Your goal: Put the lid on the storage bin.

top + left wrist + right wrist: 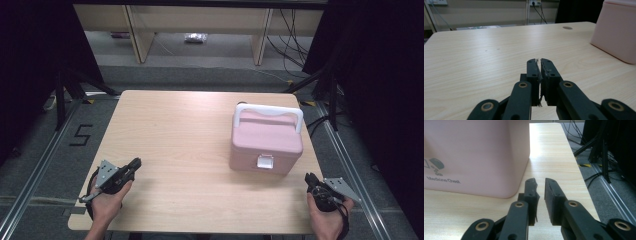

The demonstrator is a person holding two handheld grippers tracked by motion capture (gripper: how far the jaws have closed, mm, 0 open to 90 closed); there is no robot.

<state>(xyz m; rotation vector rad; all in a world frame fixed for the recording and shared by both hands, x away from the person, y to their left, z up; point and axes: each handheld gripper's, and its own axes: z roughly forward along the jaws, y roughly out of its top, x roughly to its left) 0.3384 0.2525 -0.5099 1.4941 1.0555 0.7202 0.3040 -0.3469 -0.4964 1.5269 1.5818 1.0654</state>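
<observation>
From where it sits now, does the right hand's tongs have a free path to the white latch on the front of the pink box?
Probably yes. The right tongs sit near the table's front right corner, apart from the pink box; the white latch faces the person, with bare tabletop between. The tongs hold nothing.

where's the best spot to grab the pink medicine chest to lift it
Probably the white handle: it stands upright over the pink medicine chest's lid, leaving a gap beneath. Come from above with the right gripper, which is nearer, jaws across the bar.
</observation>
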